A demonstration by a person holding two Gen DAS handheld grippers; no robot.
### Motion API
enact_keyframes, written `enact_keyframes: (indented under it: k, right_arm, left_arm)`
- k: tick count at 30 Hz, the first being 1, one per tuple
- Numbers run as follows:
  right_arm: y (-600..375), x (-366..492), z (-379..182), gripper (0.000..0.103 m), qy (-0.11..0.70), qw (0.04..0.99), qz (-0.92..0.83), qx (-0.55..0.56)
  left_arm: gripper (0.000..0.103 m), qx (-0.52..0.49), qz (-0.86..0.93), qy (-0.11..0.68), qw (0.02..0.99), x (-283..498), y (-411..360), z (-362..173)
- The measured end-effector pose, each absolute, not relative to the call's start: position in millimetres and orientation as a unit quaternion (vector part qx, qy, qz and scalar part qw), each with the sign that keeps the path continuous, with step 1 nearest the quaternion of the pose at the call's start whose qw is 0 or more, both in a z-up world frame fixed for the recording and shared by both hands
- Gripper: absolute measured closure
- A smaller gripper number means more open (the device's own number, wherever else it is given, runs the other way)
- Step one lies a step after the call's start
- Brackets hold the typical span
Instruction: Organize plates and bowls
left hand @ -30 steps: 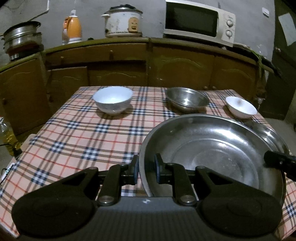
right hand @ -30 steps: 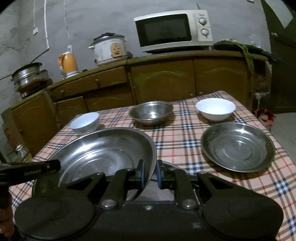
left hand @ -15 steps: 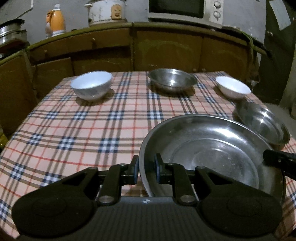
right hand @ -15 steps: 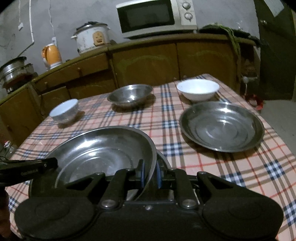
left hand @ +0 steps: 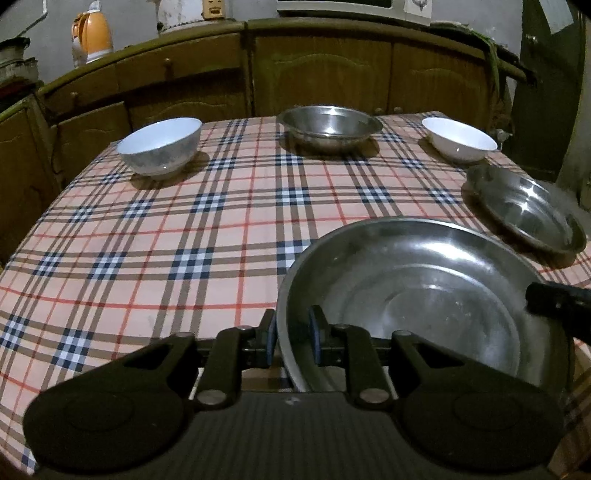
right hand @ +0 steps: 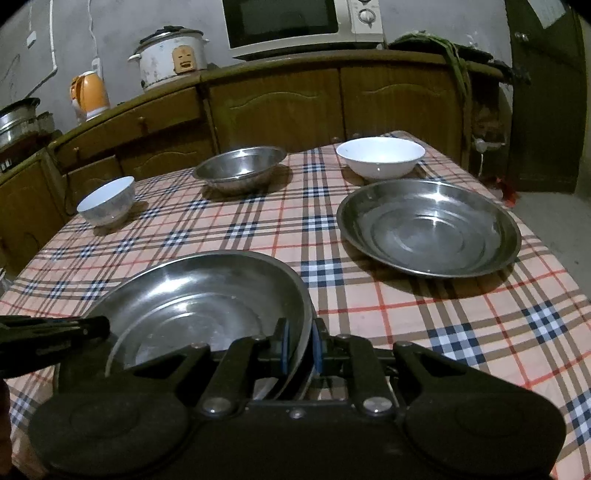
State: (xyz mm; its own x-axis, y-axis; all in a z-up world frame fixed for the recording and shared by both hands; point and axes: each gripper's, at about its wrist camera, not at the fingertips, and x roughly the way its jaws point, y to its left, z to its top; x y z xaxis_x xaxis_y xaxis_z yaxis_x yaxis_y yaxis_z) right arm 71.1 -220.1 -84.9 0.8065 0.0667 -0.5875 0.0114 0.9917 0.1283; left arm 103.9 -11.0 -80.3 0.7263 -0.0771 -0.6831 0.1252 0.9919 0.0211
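Observation:
A large steel plate [left hand: 424,288] hangs low over the near side of the checked tablecloth [left hand: 184,229]. My left gripper [left hand: 291,339] is shut on its left rim and my right gripper [right hand: 299,347] on its right rim. Each gripper shows in the other's view, the right gripper [left hand: 554,302] and the left gripper [right hand: 55,332]. In the right wrist view a second rim shows under the held plate [right hand: 192,295]. Another steel plate [right hand: 428,229] lies at the right. At the far side stand a steel bowl [left hand: 328,125] and two white bowls [left hand: 159,147] [left hand: 458,140].
Wooden cabinets [right hand: 280,107] run behind the table, carrying a microwave [right hand: 295,22], a rice cooker [right hand: 170,55] and an orange kettle [right hand: 90,94]. A dark door [right hand: 546,92] stands at the right. The table's right edge drops to the floor beside the lying plate.
Both grippers have sunk toward the table with the large plate between them and tilted further down. The bowls and the other plate have kept their places.

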Motion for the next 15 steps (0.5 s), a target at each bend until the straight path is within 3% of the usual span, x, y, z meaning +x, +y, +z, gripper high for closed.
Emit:
enact_keyframes:
  k: [15]
  right_arm:
    - [-221.4,69.8,-81.3,0.083,0.302,0.952,0.012,0.047]
  left_arm:
    - [0.082,0.032,-0.055,0.368,0.928,106.4,-10.7,-87.4]
